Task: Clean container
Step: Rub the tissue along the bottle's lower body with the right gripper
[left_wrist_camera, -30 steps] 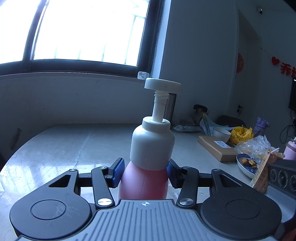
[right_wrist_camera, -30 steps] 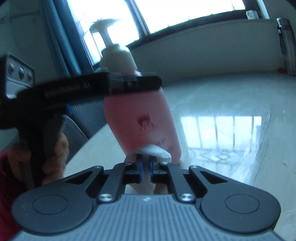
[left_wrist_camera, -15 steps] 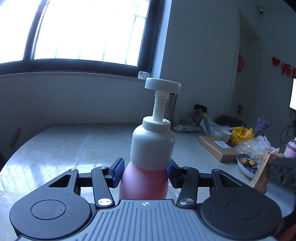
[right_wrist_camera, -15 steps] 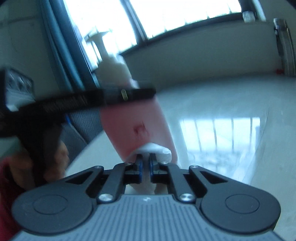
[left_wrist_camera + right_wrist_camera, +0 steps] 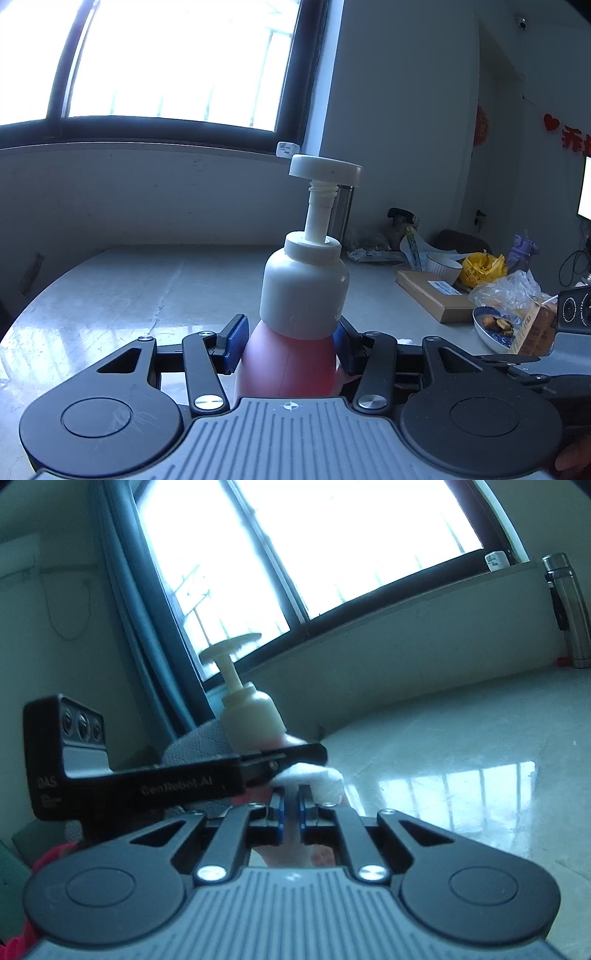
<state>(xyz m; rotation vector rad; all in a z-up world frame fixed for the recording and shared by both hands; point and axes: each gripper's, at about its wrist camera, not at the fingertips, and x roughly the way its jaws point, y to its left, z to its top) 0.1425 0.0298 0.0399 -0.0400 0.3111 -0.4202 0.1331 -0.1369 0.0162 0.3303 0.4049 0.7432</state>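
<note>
A pump bottle [image 5: 295, 332] with a pink body, white shoulder and white pump head stands upright between the blue pads of my left gripper [image 5: 290, 345], which is shut on its body. In the right wrist view the same bottle [image 5: 251, 712] leans left behind the left gripper's black finger [image 5: 280, 757]. My right gripper [image 5: 291, 805] is shut on a white wad of tissue [image 5: 317, 779]. The wad is pressed against the bottle just below the left gripper's finger; the bottle's lower body is mostly hidden.
The pale marble table [image 5: 129, 288] stretches to a window wall. At its right lie a cardboard box [image 5: 432, 295], a white bowl [image 5: 443, 262], a yellow bag [image 5: 480, 266], a clear plastic bag [image 5: 506, 291] and a blue dish of food [image 5: 491, 325]. A steel flask [image 5: 565, 609] stands by the sill.
The right gripper with the tissue wad has slid up the bottle, from low on the pink body to just under the left gripper's finger. The left gripper and bottle stayed put.
</note>
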